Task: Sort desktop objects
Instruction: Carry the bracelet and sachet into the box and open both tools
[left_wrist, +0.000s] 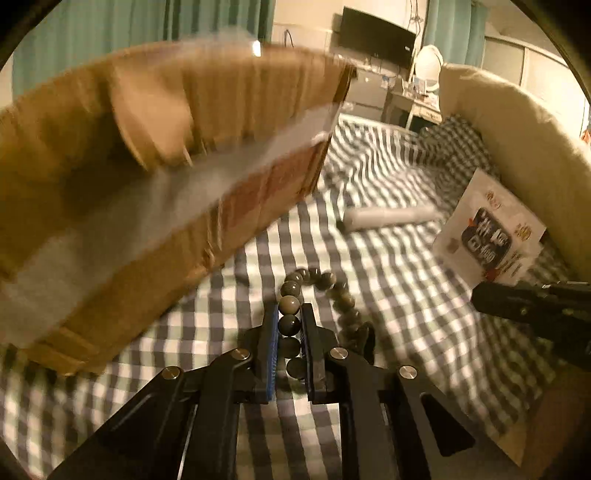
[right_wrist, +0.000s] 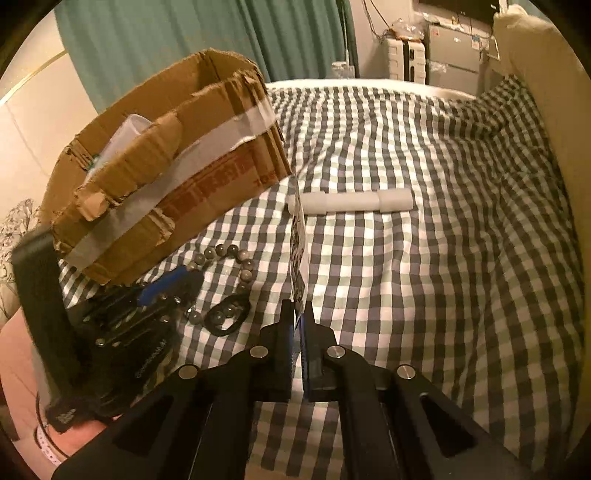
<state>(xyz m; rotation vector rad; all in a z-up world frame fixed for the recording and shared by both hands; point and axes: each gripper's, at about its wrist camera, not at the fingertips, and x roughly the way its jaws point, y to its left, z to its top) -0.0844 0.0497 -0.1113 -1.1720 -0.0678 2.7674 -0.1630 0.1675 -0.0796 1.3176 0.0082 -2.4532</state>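
My left gripper (left_wrist: 289, 314) is shut on a string of grey-green beads (left_wrist: 334, 291) that curls over the checked bedcover; the beads also show in the right wrist view (right_wrist: 236, 258). My right gripper (right_wrist: 298, 314) is shut on a thin white printed card (right_wrist: 300, 254), held edge-on and upright; its printed face shows in the left wrist view (left_wrist: 491, 232). A torn cardboard box (right_wrist: 166, 177) with grey tape stands to the left, close to both grippers. A white cylinder (right_wrist: 351, 201) lies further back on the bed.
A black ring (right_wrist: 227, 315) lies by the beads. The checked bedcover (right_wrist: 424, 258) stretches to the right, bounded by a cream padded headboard (right_wrist: 546, 110). Teal curtains and a desk with a monitor (left_wrist: 376, 37) stand beyond the bed.
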